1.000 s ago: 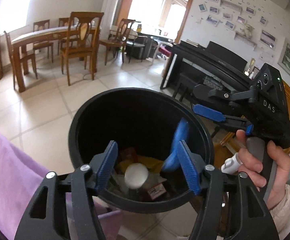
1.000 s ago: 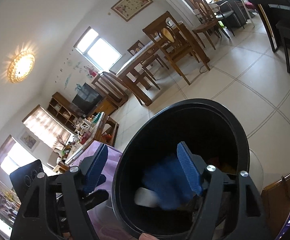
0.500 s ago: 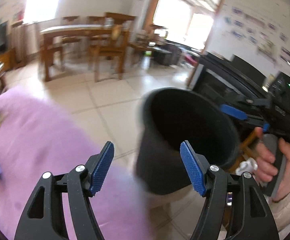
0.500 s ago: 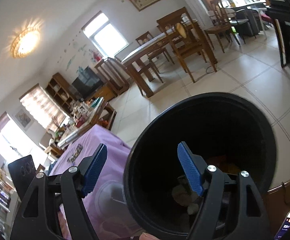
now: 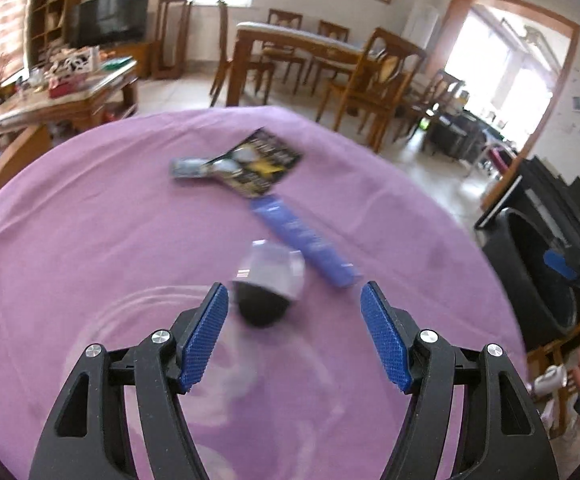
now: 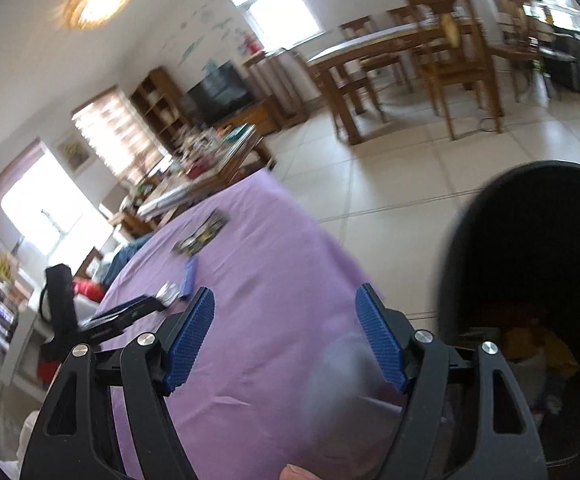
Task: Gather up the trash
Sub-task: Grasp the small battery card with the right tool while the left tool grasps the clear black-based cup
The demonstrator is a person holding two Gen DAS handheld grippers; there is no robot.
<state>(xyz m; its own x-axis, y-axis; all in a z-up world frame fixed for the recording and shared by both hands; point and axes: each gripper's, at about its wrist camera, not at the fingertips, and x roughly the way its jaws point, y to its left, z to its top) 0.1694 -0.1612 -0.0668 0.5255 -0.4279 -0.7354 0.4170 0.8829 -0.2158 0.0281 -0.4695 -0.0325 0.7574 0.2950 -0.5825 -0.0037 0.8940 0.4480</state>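
Bright daylight from windows (image 6: 278, 12), a glowing ceiling lamp (image 6: 100, 0), motion blur, fisheye-bent edges.

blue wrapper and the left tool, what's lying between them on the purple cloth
In the left wrist view a clear plastic cup with a dark bottom lies between the blue wrapper and the open left tool, nearer its left finger. The cup is blurred.

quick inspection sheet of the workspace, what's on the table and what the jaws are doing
surface: purple tablecloth, creased
job's things: clear cup with dark bottom, blue wrapper, dark printed packet, silver wrapper on the cloth; black bin beside the table, trash inside
clutter: nothing seen
grippers: left gripper open over the cup; right gripper open, empty
cables: nothing seen
surroundings: dining table, TV, tiled floor
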